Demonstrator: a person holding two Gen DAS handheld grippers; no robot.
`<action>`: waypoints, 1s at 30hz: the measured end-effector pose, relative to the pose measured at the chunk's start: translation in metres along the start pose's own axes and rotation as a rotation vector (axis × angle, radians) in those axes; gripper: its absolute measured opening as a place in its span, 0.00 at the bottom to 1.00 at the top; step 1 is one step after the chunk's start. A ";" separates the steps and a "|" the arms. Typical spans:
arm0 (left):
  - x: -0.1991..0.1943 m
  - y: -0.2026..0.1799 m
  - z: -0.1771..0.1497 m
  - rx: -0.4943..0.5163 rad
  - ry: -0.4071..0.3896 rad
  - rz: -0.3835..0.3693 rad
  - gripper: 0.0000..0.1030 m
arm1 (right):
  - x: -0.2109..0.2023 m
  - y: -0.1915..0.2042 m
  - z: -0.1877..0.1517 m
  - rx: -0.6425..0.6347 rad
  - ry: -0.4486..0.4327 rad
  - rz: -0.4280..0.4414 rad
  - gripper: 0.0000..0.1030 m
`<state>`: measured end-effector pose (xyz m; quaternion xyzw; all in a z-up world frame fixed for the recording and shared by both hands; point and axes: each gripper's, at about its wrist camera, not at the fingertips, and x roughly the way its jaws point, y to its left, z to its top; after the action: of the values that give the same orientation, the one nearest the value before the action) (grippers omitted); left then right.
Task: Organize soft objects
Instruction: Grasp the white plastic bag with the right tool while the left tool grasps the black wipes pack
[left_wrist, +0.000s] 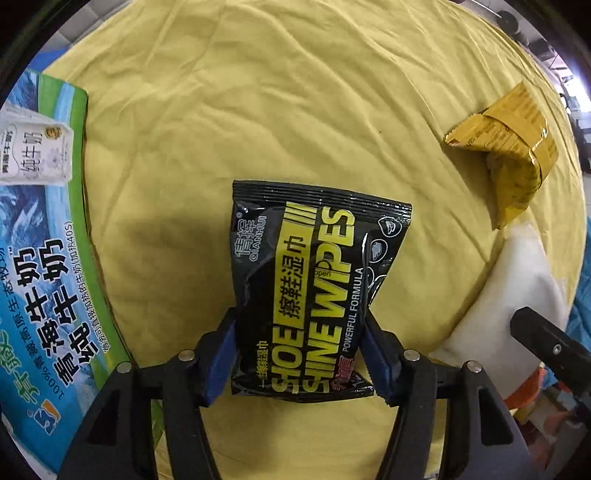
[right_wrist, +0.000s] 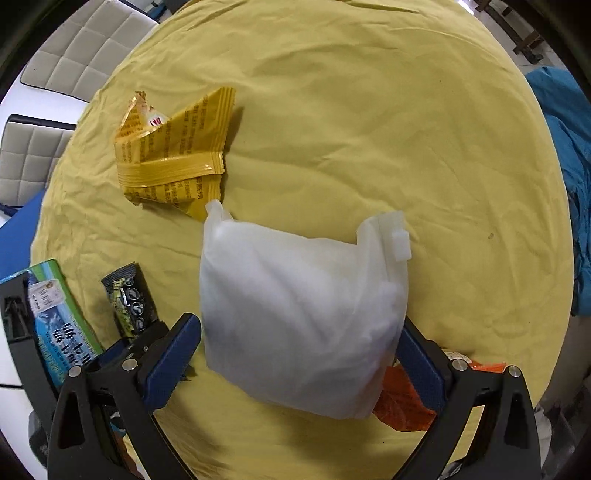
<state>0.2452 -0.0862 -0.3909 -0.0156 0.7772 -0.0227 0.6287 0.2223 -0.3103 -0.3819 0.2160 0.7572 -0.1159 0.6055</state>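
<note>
My left gripper (left_wrist: 299, 328) is shut on a black and yellow pack of shoe shine wipes (left_wrist: 310, 280), its blue pads pressing both sides of the pack above the yellow cloth (left_wrist: 258, 110). The pack also shows in the right wrist view (right_wrist: 129, 302). My right gripper (right_wrist: 299, 339) is shut on a soft white bag (right_wrist: 295, 317) and holds it over the cloth. The white bag shows at the right in the left wrist view (left_wrist: 509, 295). A crumpled yellow snack wrapper (right_wrist: 173, 155) lies on the cloth beyond the white bag, and at the far right in the left wrist view (left_wrist: 509, 147).
A blue and green milk carton box (left_wrist: 40, 266) lies at the left edge; it also shows in the right wrist view (right_wrist: 55, 317). An orange packet (right_wrist: 402, 402) lies under the white bag. Grey padded chairs (right_wrist: 74, 48) stand beyond the table. Blue fabric (right_wrist: 569, 184) hangs at the right.
</note>
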 end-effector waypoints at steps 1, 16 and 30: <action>0.000 -0.006 -0.003 0.009 -0.008 0.012 0.58 | 0.005 0.002 -0.002 0.002 0.006 -0.002 1.00; 0.000 -0.029 -0.051 -0.011 -0.017 0.013 0.54 | 0.001 0.042 -0.008 -0.388 -0.037 -0.120 0.91; -0.020 -0.024 -0.035 -0.041 -0.058 0.035 0.53 | 0.021 0.022 -0.010 -0.115 -0.029 -0.075 0.97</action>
<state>0.2153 -0.1086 -0.3631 -0.0155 0.7590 0.0046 0.6509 0.2198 -0.2827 -0.3973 0.1507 0.7612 -0.0979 0.6231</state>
